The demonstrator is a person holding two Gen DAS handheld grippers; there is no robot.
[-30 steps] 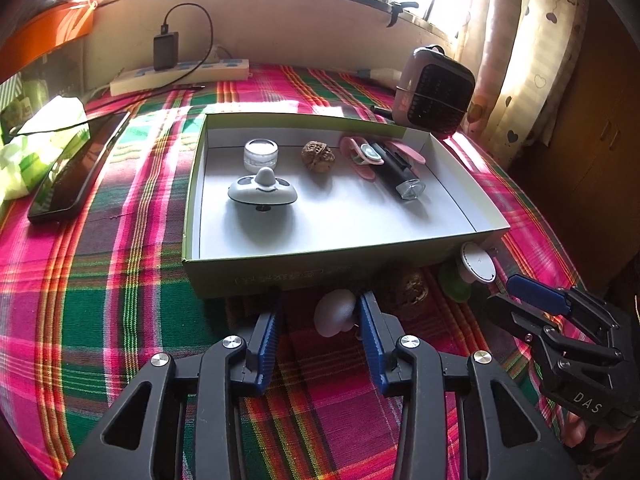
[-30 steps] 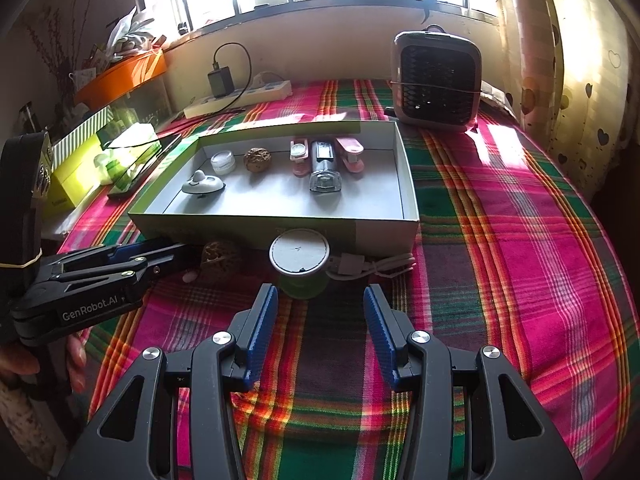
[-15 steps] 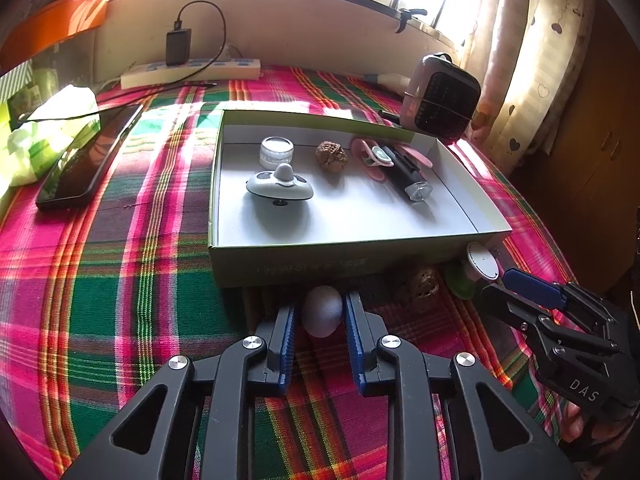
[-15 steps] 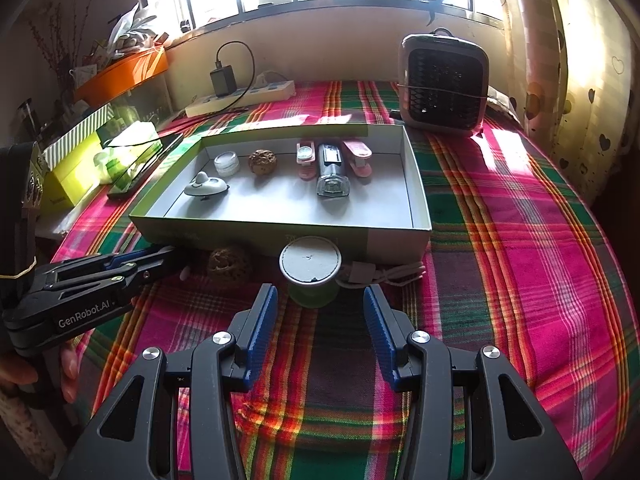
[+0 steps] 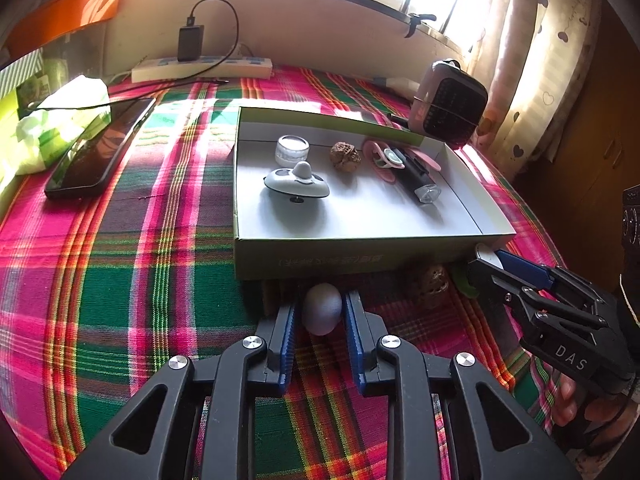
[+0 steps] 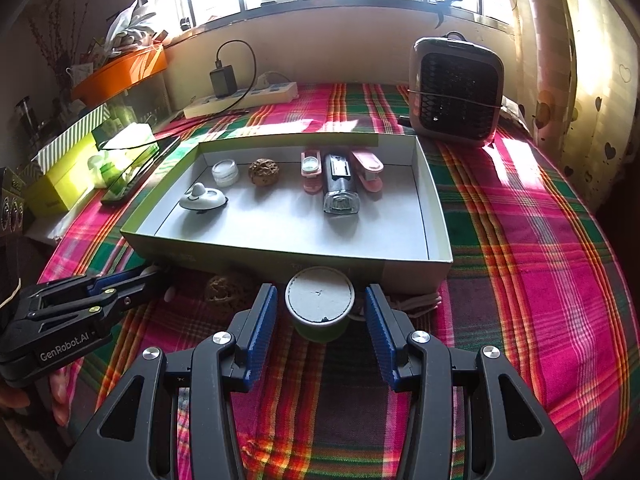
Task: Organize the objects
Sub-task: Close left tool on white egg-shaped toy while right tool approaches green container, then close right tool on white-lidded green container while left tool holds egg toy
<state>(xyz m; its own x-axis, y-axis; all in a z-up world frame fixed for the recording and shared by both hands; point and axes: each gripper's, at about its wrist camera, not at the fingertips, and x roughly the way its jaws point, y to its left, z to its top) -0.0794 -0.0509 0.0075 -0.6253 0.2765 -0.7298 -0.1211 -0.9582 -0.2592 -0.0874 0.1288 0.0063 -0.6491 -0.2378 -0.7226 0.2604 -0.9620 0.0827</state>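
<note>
My left gripper [image 5: 321,300] is shut on a pale egg-shaped object [image 5: 322,310] that rests on the plaid cloth just before the shallow box [image 5: 360,258]. My right gripper [image 6: 320,294] stands open around a green tub with a white lid [image 6: 320,302], and a gap shows on both sides of the tub. A loose walnut [image 6: 220,290] lies on the cloth between the two grippers. Inside the box are a small jar [image 5: 292,150], another walnut [image 5: 345,155], a grey saucer-shaped item [image 5: 298,182], and pink clips beside a black device [image 5: 416,178].
A small fan heater [image 6: 456,92] stands behind the box at the right. A phone [image 5: 100,148], green packs [image 6: 64,176] and a power strip [image 5: 200,70] line the left and back. A white cable [image 6: 416,302] lies by the box's near right corner.
The left gripper's jaws closed from wide apart onto the egg-shaped object. The right gripper edged forward, so the lidded tub now sits between its fingers.
</note>
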